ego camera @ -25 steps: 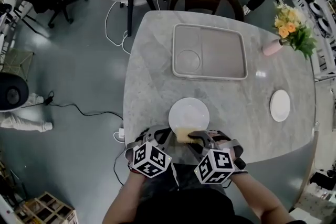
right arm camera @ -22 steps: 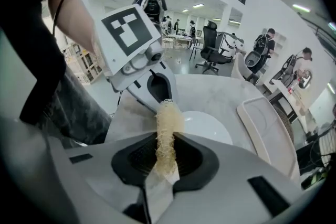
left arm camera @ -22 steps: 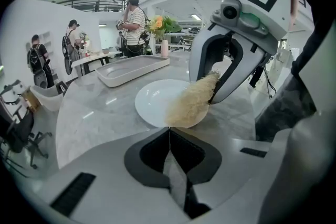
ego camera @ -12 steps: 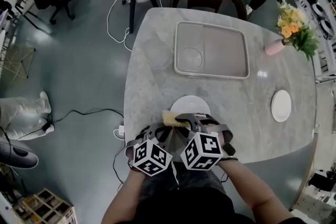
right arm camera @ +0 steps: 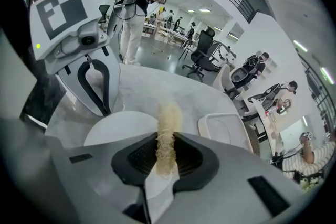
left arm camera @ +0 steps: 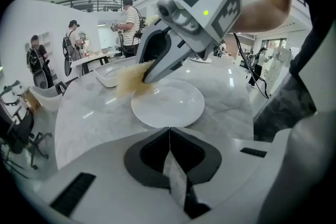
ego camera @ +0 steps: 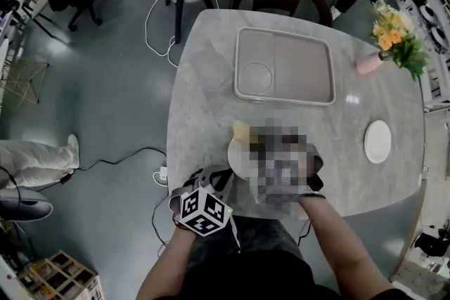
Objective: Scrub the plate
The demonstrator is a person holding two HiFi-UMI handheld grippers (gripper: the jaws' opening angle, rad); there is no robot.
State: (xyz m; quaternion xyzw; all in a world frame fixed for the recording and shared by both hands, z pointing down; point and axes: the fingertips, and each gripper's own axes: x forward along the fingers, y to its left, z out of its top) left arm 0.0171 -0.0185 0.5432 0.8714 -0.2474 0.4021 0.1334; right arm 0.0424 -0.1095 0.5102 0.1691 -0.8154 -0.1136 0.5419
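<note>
The right gripper (right arm camera: 167, 157) has its jaws clamped on a yellow fibrous scouring pad (right arm camera: 169, 123), which projects forward from between them. The left gripper (left arm camera: 169, 136) has its jaws closed together with nothing between them. It rests at the near table edge, just short of the white plate (left arm camera: 170, 105), and does not grip it.

The plate lies flat on the marble table (ego camera: 204, 95), near the person's edge and well apart from the grey tray (ego camera: 329, 74) and the small second plate (ego camera: 377, 141).

Change over the last second: the pad has travelled from the plate's near edge, along its left side, to the far-left rim. In the left gripper view the pad's tip sits at that rim and appears to overhang onto the table.

Assessment: scrubbing is under way, and the stroke has reached the limit of the plate. A return pass toward the centre and right side is likely due. Because the plate is unrestrained, sideways pressure may slide it.
</note>
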